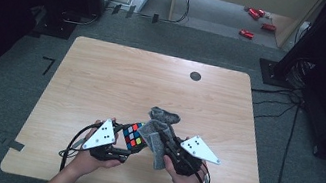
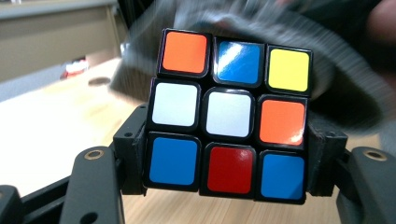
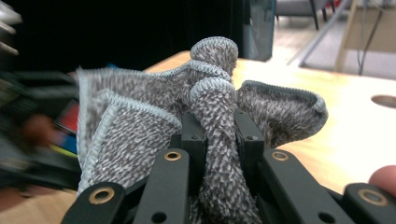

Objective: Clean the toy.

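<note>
Puzzle cube [image 2: 229,114] is a hard plastic block with shiny, coloured squares, and it looks light and stiff, so I think it will not bend or squash. Its smooth faces may be a bit slippery, so the best place to hold it is flat on two opposite sides, the way it is held now. In the left gripper view the left tongs [image 2: 229,163] hold the cube by its left and right sides, low down, with the black pads pressed against it. The cube sits in the middle of that frame, above the worktop [image 2: 56,121]. In the high view the cube [image 1: 133,136] is in the lower middle of the frame, just right of the left tongs [image 1: 121,147]. Cloth [image 3: 154,121] is grey, fuzzy and soft, with a stitched pale edge. It is floppy and light, and I think it folds and droops wherever it is not held. The right tongs [image 3: 223,133] are closed tight on a bunched fold of it in the lower middle of the right gripper view, and the rest spreads out to both sides. In the high view the cloth [image 1: 160,130] touches the right side of the cube, with the right tongs [image 1: 167,145] just below it.
</note>
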`<action>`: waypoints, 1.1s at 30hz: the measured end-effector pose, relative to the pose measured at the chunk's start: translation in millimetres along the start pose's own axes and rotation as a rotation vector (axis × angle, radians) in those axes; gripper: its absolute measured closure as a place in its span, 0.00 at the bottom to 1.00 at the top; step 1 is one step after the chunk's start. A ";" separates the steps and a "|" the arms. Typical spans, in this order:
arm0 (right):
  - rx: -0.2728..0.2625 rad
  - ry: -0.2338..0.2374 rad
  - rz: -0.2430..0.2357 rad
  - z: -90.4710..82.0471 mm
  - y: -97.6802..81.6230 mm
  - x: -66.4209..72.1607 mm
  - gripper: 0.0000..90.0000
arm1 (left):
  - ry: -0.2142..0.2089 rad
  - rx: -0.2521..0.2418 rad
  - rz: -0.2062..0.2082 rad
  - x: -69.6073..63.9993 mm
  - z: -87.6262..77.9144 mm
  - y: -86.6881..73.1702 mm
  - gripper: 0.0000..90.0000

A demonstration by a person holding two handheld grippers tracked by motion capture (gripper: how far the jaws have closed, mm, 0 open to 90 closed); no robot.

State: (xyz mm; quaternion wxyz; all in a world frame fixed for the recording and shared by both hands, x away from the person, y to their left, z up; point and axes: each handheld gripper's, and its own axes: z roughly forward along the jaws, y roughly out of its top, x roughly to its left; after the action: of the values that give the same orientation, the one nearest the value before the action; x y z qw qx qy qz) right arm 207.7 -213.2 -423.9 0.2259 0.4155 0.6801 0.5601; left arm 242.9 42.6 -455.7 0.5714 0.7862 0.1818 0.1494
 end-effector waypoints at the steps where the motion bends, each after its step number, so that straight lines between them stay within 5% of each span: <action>1: -0.010 0.014 -0.016 -1.8 2.5 4.0 0.88 | 0.002 0.011 -0.005 -0.2 2.2 -1.3 0.38; 5: -0.045 0.058 -0.079 -6.4 9.4 23.5 0.88 | -0.013 0.013 0.022 -7.3 5.0 0.9 0.38; 9: -0.021 0.068 -0.118 -0.8 4.5 32.2 0.88 | -0.020 0.007 0.024 -8.3 2.2 3.7 0.38; 19: 0.025 -0.008 0.001 2.6 -3.7 1.0 0.88 | -0.006 -0.023 0.023 -2.1 -8.0 10.6 0.38; 27: -0.019 0.079 -0.096 1.4 5.5 33.7 0.88 | -0.001 0.020 0.024 -3.7 -5.5 7.0 0.38; 30: -0.027 0.096 -0.054 0.7 5.8 29.5 0.88 | -0.027 -0.009 0.015 -3.9 -13.4 12.8 0.38; 33: -0.002 0.056 -0.018 0.8 7.8 17.9 0.88 | -0.039 -0.048 -0.007 0.0 -21.6 17.0 0.38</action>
State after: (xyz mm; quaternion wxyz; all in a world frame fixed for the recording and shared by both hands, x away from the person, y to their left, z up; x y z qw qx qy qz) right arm 200.8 -197.8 -413.9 0.2121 0.3934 0.6894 0.5701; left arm 235.3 56.1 -432.9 0.5940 0.7744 0.1698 0.1363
